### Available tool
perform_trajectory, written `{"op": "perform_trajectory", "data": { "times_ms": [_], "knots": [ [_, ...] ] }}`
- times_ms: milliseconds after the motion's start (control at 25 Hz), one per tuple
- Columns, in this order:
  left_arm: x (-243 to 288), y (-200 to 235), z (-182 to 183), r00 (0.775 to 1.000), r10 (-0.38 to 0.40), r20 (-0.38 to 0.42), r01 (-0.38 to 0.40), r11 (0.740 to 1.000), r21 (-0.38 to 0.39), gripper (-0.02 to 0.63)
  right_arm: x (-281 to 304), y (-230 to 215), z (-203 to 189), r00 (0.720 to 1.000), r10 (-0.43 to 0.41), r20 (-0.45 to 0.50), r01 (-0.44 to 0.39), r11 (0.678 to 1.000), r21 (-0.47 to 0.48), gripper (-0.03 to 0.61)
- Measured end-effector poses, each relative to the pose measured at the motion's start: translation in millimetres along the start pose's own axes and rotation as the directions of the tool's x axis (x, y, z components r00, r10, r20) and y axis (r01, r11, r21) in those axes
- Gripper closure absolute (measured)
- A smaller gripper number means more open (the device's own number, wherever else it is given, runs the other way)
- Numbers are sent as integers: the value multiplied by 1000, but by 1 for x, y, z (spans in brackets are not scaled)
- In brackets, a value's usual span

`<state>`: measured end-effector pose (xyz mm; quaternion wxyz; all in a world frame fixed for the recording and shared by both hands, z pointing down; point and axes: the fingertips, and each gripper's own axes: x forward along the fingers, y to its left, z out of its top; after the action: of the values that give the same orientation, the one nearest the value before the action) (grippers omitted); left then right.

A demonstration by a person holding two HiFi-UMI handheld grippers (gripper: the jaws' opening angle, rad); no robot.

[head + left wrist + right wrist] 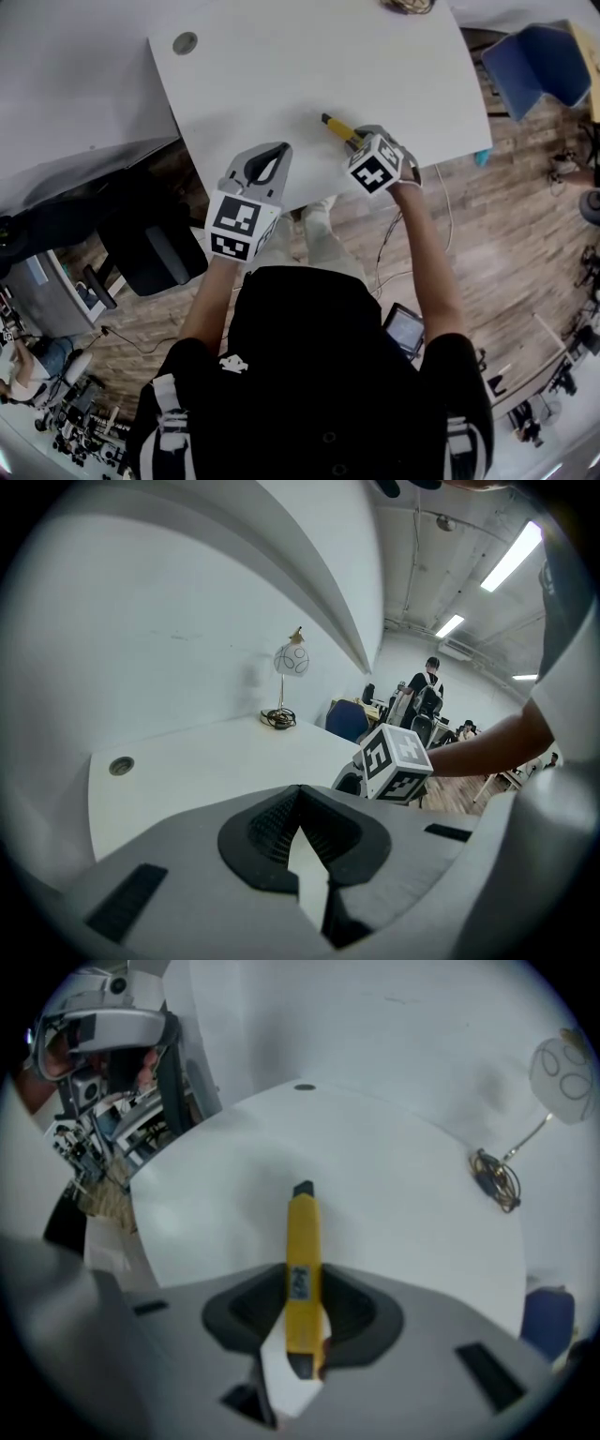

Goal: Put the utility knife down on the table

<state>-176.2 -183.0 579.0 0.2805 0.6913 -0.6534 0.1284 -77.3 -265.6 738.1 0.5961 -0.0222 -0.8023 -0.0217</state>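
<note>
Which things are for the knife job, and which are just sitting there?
For the job:
yellow utility knife, clamped in the right gripper
white table beneath it

Just lying about:
small lamp with a round white shade
black coiled cable at its base
blue chair
left gripper, shut and empty

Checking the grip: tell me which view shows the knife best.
Right gripper view: the whole yellow knife sits clamped in the right claw. Head view shows only its front end; left gripper view, nothing.
</note>
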Motion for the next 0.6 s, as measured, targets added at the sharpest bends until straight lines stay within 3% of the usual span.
{"op": "perform_trajectory", "data": {
  "times_ms": [280,600],
  "knots": [
    [3,2,-4,1000,-7,-11,7,1000,-4,597,12,-3,-10,999,-1,-33,2,1000,16,440],
    [4,1,-6,1000,-11,-15,11,1000,-2,597,14,-3,-10,1000,18,-5,-18,996,89,436]
  ]
}}
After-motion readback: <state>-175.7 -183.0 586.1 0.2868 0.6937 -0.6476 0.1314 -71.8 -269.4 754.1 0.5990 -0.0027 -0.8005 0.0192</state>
